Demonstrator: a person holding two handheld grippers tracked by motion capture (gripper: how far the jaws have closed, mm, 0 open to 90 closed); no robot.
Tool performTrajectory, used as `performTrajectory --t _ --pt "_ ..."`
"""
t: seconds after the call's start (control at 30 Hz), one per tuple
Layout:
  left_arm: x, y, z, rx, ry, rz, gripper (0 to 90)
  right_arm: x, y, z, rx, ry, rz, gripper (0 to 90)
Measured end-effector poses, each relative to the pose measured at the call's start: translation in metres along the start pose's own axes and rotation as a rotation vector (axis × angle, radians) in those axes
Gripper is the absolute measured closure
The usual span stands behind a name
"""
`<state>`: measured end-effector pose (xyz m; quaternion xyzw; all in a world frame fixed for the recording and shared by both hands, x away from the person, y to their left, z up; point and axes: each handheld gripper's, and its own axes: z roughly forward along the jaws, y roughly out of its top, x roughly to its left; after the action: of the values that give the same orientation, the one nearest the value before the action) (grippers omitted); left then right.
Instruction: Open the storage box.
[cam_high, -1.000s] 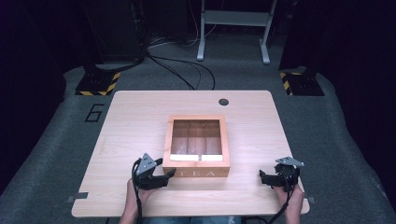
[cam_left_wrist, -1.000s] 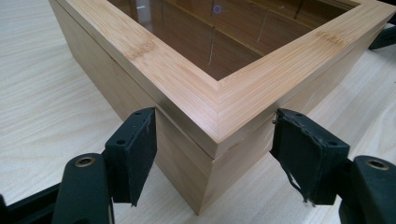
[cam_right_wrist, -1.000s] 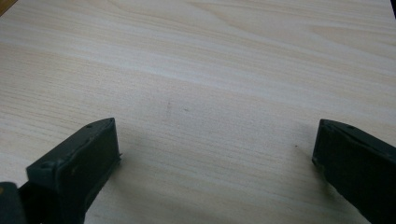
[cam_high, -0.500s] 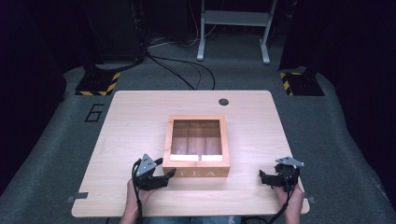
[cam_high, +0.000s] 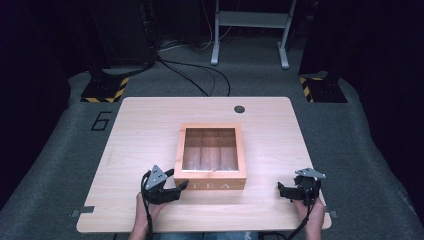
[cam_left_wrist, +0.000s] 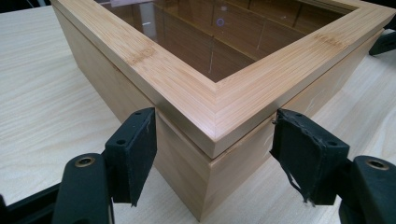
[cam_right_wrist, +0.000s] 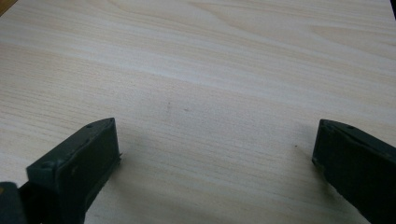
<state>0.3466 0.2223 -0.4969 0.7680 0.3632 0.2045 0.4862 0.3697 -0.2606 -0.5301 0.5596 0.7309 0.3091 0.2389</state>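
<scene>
The tea box (cam_high: 210, 157) sits flat on the table (cam_high: 135, 130), glass lid up, its lettered front toward the person; it is nearly square, so no long axis can be told. Its near left corner lies between the jaws of the left gripper (cam_left_wrist: 212, 154), which stand about half open, one pad (cam_left_wrist: 135, 149) just beside each face of the corner; contact cannot be told. The right gripper (cam_right_wrist: 212, 163) is well apart to the box's right, wide open over bare tabletop, holding nothing.
</scene>
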Motion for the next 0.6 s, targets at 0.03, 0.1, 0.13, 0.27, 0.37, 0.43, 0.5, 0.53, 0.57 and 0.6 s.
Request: performTrajectory --t 0.03,0.1,0.13,0.27,0.37,0.43,0.5,0.53,0.57,0.6 --pt "-0.0006 0.0 -0.0001 -0.001 0.0 -0.005 30.7 0.0 0.0 0.0 -0.001 0.0 0.0 0.0" --pt "-0.0006 0.0003 -0.0002 -0.004 0.006 0.0 30.7 0.0 0.0 0.0 0.0 0.0 0.0 0.0" --pt "-0.0012 0.0003 -0.0002 -0.006 0.006 -0.007 30.7 0.0 0.0 0.0 0.0 0.0 0.0 0.0" --pt "-0.0008 0.0015 -0.001 -0.004 0.005 0.008 30.7 0.0001 0.0 0.0 0.0 0.0 0.0 0.0" --pt "-0.0012 0.0022 -0.0012 -0.004 0.007 0.01 30.7 0.0 0.0 0.0 0.001 0.0 -0.001 0.0" --pt "-0.002 0.0022 -0.0012 -0.007 0.008 0.003 30.7 0.0 0.0 0.0 0.0 0.0 0.0 0.0" --pt "-0.0015 0.003 -0.0015 -0.011 0.013 0.015 30.7 0.0 0.0 0.0 0.0 0.0 0.0 0.0" --pt "-0.0015 0.003 -0.0015 -0.011 0.013 0.015 30.7 0.0 0.0 0.0 0.0 0.0 0.0 0.0" --pt "-0.0013 0.0032 -0.0019 -0.008 0.01 0.015 30.7 0.0 0.0 0.0 0.001 0.0 -0.001 0.0" --pt "-0.0013 0.0038 -0.0026 -0.002 0.004 0.01 30.7 0.0 0.0 0.0 0.0 0.0 0.0 0.0"
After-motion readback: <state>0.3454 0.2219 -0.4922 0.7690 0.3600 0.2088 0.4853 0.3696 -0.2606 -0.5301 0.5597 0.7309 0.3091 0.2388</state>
